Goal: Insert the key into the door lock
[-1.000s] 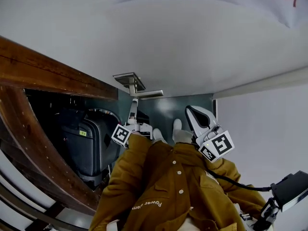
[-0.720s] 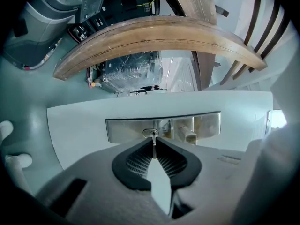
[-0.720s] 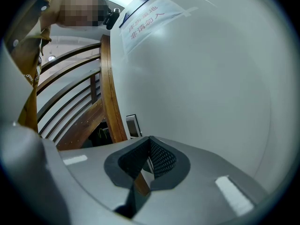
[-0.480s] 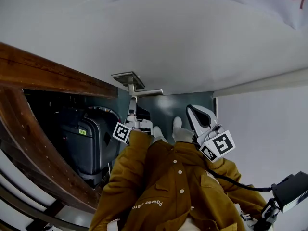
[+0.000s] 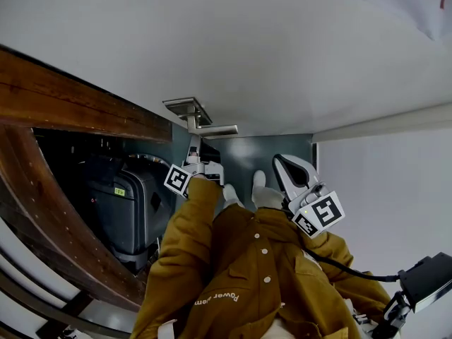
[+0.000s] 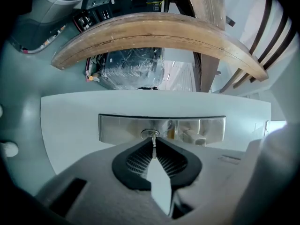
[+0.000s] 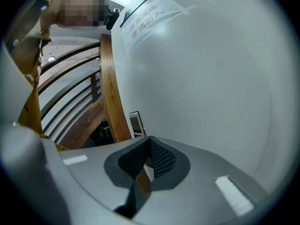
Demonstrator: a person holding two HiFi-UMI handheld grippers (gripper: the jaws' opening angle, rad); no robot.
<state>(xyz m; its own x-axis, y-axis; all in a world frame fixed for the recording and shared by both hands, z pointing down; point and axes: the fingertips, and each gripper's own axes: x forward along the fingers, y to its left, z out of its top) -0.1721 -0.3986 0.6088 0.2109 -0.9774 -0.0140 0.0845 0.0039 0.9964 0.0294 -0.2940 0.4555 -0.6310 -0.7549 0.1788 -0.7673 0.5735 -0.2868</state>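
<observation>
left arm stretched forward, left gripper held level, jaws pinched on a thin key at the tips; right arm bent, tucked close to torso, right gripper pointing forward and slightly down, jaw tips together, nothing between them

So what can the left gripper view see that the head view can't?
Only the left gripper view shows the key pinched in the left gripper, with its tip at the keyhole. I cannot tell how far in it is. Only the head view shows the right gripper and the person's brown jacket. Both show the left gripper itself, the metal lock plate, the pale door and the wooden beam.
</observation>
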